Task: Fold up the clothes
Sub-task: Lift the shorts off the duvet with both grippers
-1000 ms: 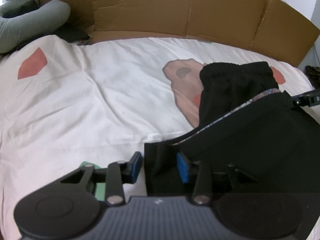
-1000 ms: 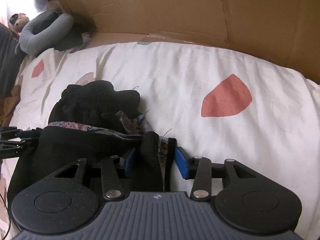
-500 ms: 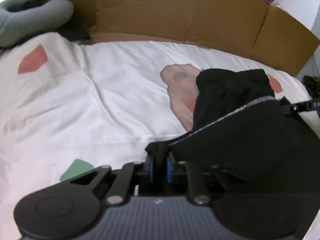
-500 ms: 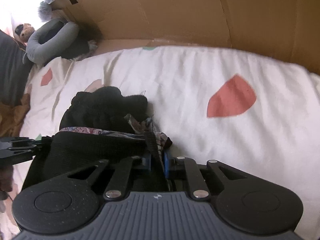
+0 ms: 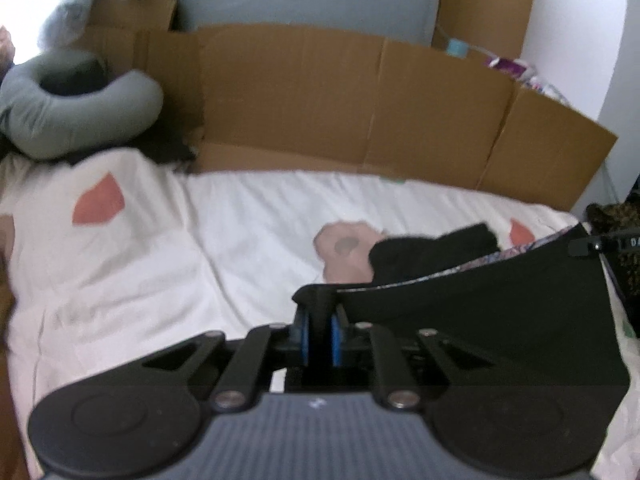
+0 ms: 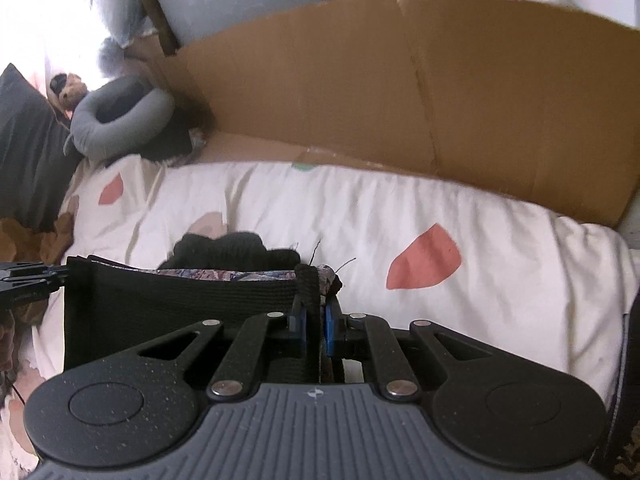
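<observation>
The left gripper (image 5: 319, 334) pinched one corner of the black garment (image 5: 480, 320) and the right gripper (image 6: 315, 330) pinched the other, both clamped tight on the cloth, which hung stretched between them above the white bed (image 6: 500, 236), its far end bunched on the sheet before the cardboard (image 5: 360, 100).

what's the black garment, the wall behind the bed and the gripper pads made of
Black garment: looks like a matte knit fabric, going by its fine ribbed texture, with a patterned woven lining at the edge.
Wall behind the bed: brown corrugated cardboard, judging by its creases and raw cut edges.
Gripper pads: blue, probably rubber or soft plastic; too small to be sure.
</observation>
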`<move>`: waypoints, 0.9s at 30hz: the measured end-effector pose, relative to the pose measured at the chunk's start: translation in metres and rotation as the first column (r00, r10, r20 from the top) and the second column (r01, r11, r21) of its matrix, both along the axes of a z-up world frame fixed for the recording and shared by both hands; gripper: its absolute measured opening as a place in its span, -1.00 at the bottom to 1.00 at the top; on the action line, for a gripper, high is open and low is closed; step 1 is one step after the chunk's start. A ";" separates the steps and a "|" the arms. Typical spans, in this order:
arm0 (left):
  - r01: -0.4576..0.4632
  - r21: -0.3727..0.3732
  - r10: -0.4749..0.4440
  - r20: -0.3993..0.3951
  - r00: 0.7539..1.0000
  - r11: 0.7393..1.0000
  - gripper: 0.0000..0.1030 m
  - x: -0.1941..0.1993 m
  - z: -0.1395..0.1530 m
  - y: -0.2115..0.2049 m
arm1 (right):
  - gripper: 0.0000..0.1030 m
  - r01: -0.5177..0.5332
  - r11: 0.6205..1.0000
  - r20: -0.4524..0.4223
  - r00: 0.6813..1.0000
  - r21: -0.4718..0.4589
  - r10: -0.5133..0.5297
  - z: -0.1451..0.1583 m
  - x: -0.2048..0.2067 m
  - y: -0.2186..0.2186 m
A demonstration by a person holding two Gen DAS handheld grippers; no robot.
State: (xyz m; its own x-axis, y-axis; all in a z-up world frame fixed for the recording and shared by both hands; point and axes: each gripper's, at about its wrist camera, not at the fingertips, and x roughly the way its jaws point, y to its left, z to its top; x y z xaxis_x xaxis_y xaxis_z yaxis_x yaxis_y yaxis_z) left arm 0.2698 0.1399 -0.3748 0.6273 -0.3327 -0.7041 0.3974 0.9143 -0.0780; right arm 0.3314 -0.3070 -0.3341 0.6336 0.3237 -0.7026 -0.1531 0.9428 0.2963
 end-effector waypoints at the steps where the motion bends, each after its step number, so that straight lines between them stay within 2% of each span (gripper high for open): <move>1: 0.005 0.005 -0.005 0.011 1.000 1.000 -0.79 0.001 0.003 -0.003 | -0.86 0.005 1.000 0.007 1.000 0.000 -0.005 0.003 -0.001 -0.001; 5: 0.060 0.035 -0.061 0.040 0.997 0.998 -0.79 0.009 0.008 -0.012 | -0.86 0.025 1.000 0.024 0.999 0.002 -0.025 0.012 -0.004 -0.007; 10: 0.076 0.049 -0.079 0.053 0.995 0.996 -0.79 0.021 0.006 -0.023 | -0.86 0.036 0.999 0.029 0.999 -0.023 -0.036 0.014 0.001 -0.012; 17: 0.095 0.094 -0.099 0.029 0.995 0.991 -0.79 0.043 -0.010 -0.035 | -0.86 0.029 0.998 0.011 1.000 -0.061 -0.028 0.005 0.013 -0.012; 27: 0.088 0.117 -0.089 0.009 0.996 0.989 -0.79 0.062 -0.026 -0.041 | -0.86 0.053 0.997 -0.013 0.998 -0.053 -0.053 -0.009 0.033 -0.014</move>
